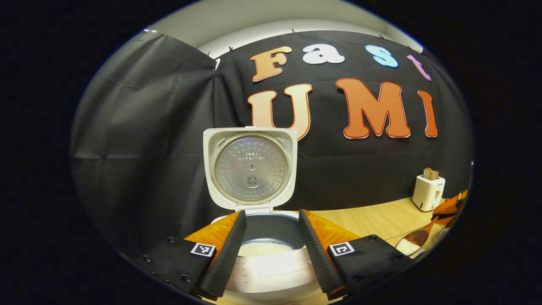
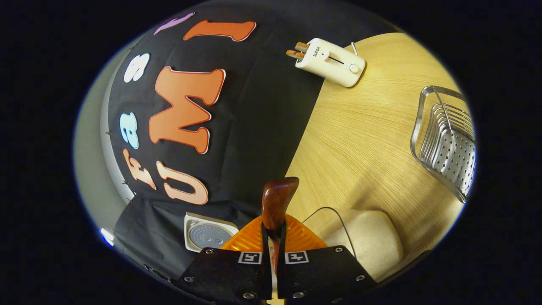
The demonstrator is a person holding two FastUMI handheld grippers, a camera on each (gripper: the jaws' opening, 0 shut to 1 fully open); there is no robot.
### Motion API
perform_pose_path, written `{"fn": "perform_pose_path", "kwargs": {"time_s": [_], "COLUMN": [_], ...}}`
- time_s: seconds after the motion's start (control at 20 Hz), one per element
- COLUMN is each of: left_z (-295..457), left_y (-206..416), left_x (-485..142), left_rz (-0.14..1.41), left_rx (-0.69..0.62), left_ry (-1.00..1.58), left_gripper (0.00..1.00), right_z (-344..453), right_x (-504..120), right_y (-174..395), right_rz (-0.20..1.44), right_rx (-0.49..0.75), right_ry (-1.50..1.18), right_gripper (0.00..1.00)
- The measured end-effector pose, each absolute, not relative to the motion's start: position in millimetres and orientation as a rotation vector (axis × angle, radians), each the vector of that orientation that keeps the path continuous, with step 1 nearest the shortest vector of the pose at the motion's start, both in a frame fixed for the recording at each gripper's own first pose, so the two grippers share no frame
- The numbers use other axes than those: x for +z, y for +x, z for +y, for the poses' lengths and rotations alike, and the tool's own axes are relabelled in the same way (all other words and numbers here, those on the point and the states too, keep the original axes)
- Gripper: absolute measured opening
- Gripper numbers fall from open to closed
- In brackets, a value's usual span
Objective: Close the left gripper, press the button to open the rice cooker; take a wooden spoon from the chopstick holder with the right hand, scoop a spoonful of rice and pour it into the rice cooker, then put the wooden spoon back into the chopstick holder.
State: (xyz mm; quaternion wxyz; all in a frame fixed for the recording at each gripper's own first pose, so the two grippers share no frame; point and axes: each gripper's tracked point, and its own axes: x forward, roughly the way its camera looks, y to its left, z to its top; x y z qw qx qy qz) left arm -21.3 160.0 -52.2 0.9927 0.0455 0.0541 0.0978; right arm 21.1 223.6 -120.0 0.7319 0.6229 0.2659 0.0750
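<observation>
Right gripper view: wooden spoon (image 2: 277,203) clamped between the fingers (image 2: 263,241).

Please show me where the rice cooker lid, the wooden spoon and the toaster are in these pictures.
rice cooker lid (image 1: 250,168): left gripper view, on its metal inner plate.
wooden spoon (image 2: 276,201): right gripper view, on its handle above the fingers.
toaster (image 2: 330,62): right gripper view, on its white side.

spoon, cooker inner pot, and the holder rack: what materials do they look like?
Wooden spoon: glossy reddish-brown, looks like varnished wood.
Inner pot: dark matte grey wall, probably coated metal; the coating type can't be told.
Chopstick holder: shiny silver wire and perforated sheet, likely stainless steel.
</observation>
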Motion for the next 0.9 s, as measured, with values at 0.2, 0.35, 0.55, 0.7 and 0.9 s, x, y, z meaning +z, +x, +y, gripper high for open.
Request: {"fn": "perform_pose_path", "kwargs": {"time_s": [0.2, 0.35, 0.55, 0.7, 0.9], "left_z": [157, 160, 169, 181, 203], "left_y": [-20, -22, -24, -29, -41], "left_x": [-46, -41, -33, -30, -31], "left_rz": [0.095, 0.08, 0.064, 0.068, 0.078], "left_rx": [0.196, 0.208, 0.23, 0.249, 0.295], "left_ry": [0.102, 0.104, 0.078, 0.026, -0.02], "left_gripper": [0.82, 0.82, 0.82, 0.82, 0.8], "right_z": [216, 220, 235, 250, 277], "right_x": [-106, -85, -64, -45, -34], "right_y": [35, 41, 46, 49, 56], "right_rz": [0.578, 0.568, 0.578, 0.595, 0.647], "right_rx": [0.15, 0.186, 0.257, 0.316, 0.36], "right_ry": [1.441, 1.531, 1.62, 1.69, 1.793], "right_gripper": [0.06, 0.06, 0.05, 0.05, 0.05]}}
